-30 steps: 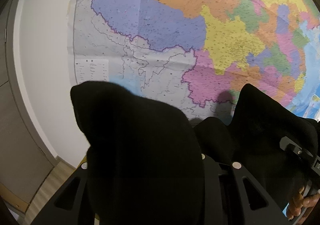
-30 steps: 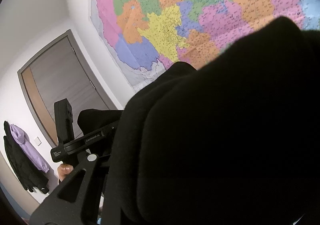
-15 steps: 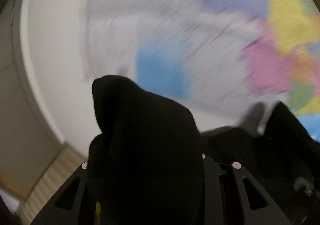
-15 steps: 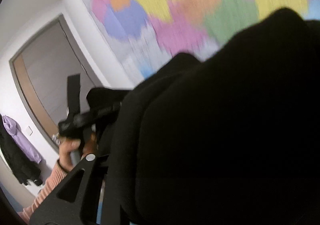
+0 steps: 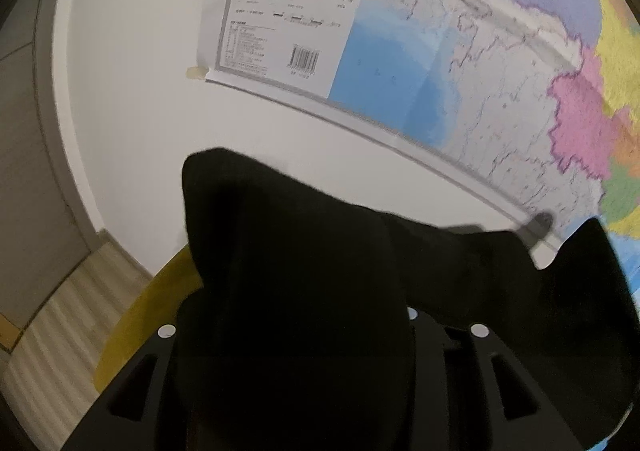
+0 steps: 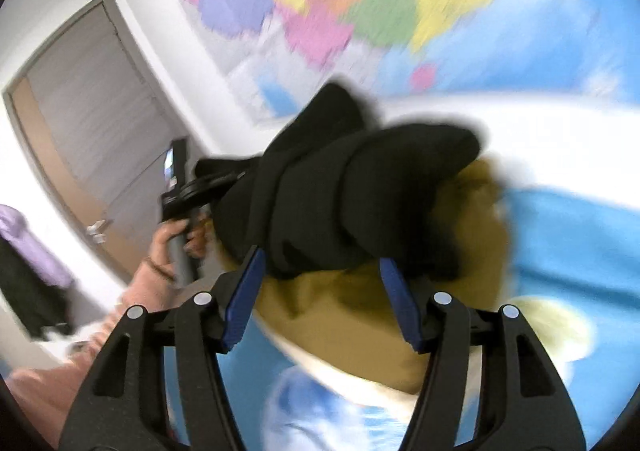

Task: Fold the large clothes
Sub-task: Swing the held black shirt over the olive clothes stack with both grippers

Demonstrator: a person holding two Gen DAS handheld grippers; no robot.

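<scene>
A black garment [image 5: 320,291] bunches over my left gripper [image 5: 320,331], which is shut on it; its fingertips are hidden by the cloth. In the right wrist view the black garment [image 6: 352,195] hangs in a thick roll just beyond my right gripper [image 6: 324,271]. The right jaws stand wide apart, blue pads [image 6: 244,299] showing, with the cloth's lower edge between them but free of the pads. The left gripper [image 6: 180,187] shows there in a hand, gripping the garment's far end.
A coloured wall map [image 5: 480,51] fills the wall ahead. A mustard-yellow cloth [image 6: 344,315] lies below on a light blue surface [image 6: 568,251]. A grey door [image 6: 100,99] and hanging clothes [image 6: 28,251] stand at left. Wood floor [image 5: 60,315] shows below.
Both grippers have swung downward; the map has slid up in view. My right gripper has opened and let go of the black garment. The left stays shut on it.
</scene>
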